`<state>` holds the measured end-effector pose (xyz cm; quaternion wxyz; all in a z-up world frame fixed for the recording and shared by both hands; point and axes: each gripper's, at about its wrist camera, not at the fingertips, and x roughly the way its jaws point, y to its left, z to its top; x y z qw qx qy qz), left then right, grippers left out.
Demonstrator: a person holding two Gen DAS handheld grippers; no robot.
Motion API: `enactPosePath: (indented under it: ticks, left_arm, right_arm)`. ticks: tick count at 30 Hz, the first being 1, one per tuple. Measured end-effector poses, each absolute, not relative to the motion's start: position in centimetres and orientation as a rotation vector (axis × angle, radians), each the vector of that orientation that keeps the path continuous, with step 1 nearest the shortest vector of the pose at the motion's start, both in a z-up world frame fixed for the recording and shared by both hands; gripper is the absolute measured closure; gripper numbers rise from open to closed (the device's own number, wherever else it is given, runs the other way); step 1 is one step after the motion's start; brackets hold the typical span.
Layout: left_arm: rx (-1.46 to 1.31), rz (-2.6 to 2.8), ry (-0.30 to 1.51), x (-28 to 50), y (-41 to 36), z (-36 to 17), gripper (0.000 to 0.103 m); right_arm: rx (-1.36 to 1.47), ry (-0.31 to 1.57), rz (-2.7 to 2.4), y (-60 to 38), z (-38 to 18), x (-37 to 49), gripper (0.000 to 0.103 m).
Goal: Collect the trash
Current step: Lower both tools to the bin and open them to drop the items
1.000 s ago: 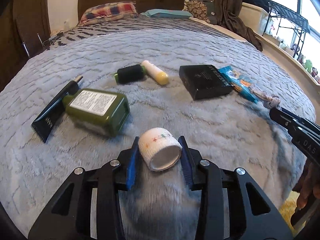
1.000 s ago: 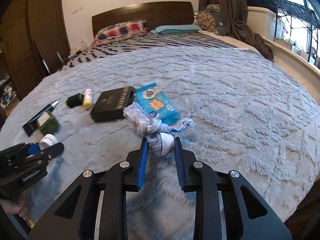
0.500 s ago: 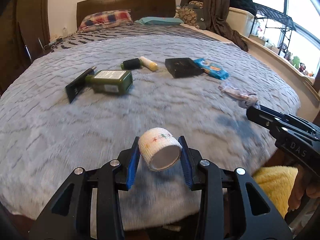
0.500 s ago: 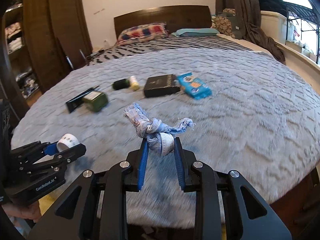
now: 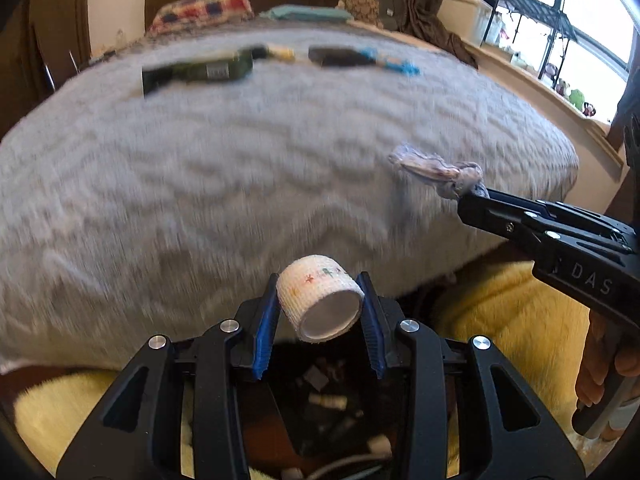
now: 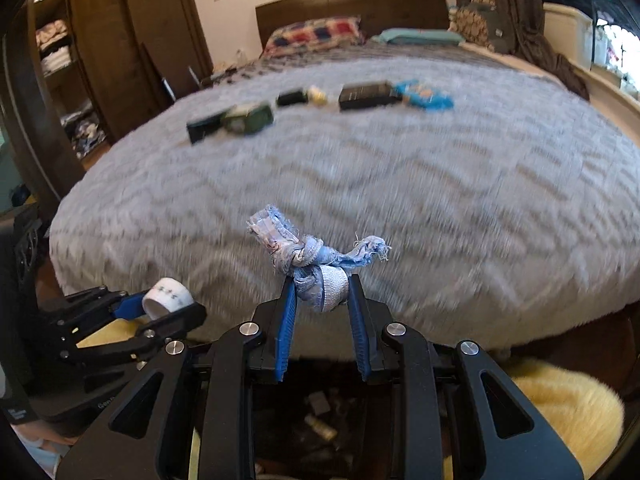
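Observation:
My left gripper (image 5: 320, 304) is shut on a white tape roll (image 5: 319, 305) with small coloured marks, held in the air past the foot of the bed. Below it a dark bin (image 5: 324, 412) holds several scraps. My right gripper (image 6: 322, 300) is shut on a knotted blue-and-white rag (image 6: 308, 262), also off the bed's edge, with the same bin (image 6: 320, 416) beneath. In the right wrist view the left gripper (image 6: 160, 306) and its tape roll (image 6: 167, 296) show at lower left. In the left wrist view the right gripper (image 5: 472, 196) and the rag (image 5: 436, 168) show at right.
On the grey blanket (image 6: 400, 184) far ahead lie a green bottle (image 6: 250, 118), a black box (image 6: 370, 94), a blue packet (image 6: 426, 96), a dark tube (image 6: 204, 128) and a small yellow-capped bottle (image 6: 318, 96). A yellow fluffy rug (image 5: 516, 320) lies around the bin. A hand (image 5: 604, 376) holds the right gripper.
Both grippers have drawn back from the bed with their loads and dipped lower. The items on the blanket now look far away, and the bin and yellow rug have come into view below.

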<state>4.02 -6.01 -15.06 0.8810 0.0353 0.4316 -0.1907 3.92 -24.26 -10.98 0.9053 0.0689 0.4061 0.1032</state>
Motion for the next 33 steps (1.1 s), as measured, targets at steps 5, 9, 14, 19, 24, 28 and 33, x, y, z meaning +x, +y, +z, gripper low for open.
enactPosePath:
  ticks: [5,9,14,19,24,28,33]
  left_arm:
    - [0.065,-0.399,0.991,3.2,-5.8,-18.6,0.067]
    - [0.067,-0.395,1.06,3.2,-5.7,-21.2,0.067]
    - [0.086,-0.39,1.134,3.2,-5.8,-24.0,0.067]
    - [0.088,-0.421,1.224,3.4,-6.6,-26.7,0.067]
    - [0.093,-0.415,1.271,4.1,-6.7,-28.1,0.067]
    - [0.076,-0.413,1.302,4.2,-6.5,-29.1,0.066]
    - [0.063,-0.405,1.319,3.8,-6.4,-29.6,0.066]
  right_arm:
    - [0.135,0.93,0.225,-23.4,-14.3,3.2,0.076]
    - [0.129,0.992,0.23,-23.0,-16.6,3.0,0.076]
    - [0.136,1.089,0.24,-22.4,-20.1,3.0,0.076]
    - [0.15,1.199,0.241,-22.2,-23.4,3.2,0.076]
    - [0.151,1.257,0.224,-22.2,-25.0,3.6,0.076]
    - [0.141,1.263,0.229,-21.7,-25.2,3.6,0.074]
    - [0.124,1.257,0.235,-21.1,-25.1,3.9,0.072]
